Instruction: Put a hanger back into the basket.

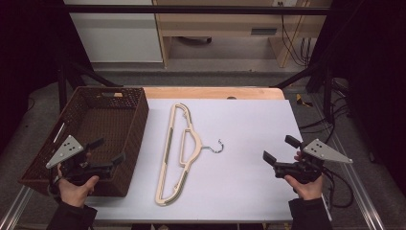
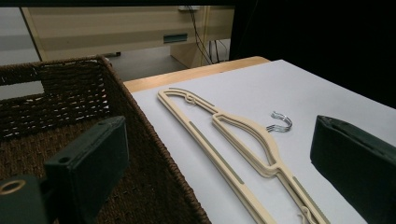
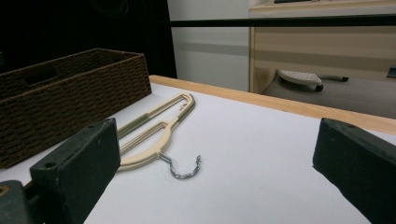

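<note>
hanger: we're eyeing the cream plastic hangers with metal hook (image 1: 178,154), light, stiff, slippery; grab the bar
basket: brown woven basket (image 1: 139,120) sitting at 9 o'clock
jaws: left gripper (image 1: 108,150) and right gripper (image 1: 281,148) both released, holding nothing

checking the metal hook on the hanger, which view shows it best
The right gripper view: the hook lies close, unblocked, its curve clear. The left gripper view shows it smaller, past the hanger. The high view shows it tiny.

I see dark sleeves at both my wrists, and each hand wraps a black two-jaw tool: the left gripper (image 1: 108,150) at seven o'clock, the right gripper (image 1: 281,148) at four o'clock. Each carries a grey three-cornered plate dotted with small holes on top. Black cable loops from both, and the jaw pads are blocky matte black.
</note>
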Action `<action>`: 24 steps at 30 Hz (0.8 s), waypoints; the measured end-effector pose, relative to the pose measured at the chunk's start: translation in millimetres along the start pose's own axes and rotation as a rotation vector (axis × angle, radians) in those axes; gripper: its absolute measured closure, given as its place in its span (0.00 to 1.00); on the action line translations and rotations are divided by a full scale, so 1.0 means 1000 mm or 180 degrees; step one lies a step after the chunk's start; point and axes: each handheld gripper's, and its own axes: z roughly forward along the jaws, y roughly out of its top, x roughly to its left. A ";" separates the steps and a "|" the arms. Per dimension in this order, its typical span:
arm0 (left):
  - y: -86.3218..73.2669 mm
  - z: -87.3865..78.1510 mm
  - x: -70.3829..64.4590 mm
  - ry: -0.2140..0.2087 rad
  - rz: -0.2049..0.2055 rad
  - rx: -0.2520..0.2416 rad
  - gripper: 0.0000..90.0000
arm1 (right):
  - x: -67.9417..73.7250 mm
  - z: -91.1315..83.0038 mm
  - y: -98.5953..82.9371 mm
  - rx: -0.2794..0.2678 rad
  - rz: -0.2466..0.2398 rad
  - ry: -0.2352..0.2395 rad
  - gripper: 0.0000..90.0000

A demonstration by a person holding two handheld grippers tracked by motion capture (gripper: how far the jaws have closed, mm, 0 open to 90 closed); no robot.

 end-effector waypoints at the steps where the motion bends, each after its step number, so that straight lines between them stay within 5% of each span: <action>1: 0.000 0.000 0.000 0.0003 0.0005 0.0013 0.05 | 0.000 0.000 0.000 0.0001 0.0011 -0.0003 0.01; 13: 0.007 0.007 -0.010 0.0002 0.0042 0.0073 0.05 | 0.006 0.006 0.001 0.0070 -0.0052 0.0007 0.01; 24: 0.011 0.027 -0.042 -0.0153 0.0145 0.0226 0.08 | 0.010 0.010 0.001 0.0106 -0.0060 0.0052 0.02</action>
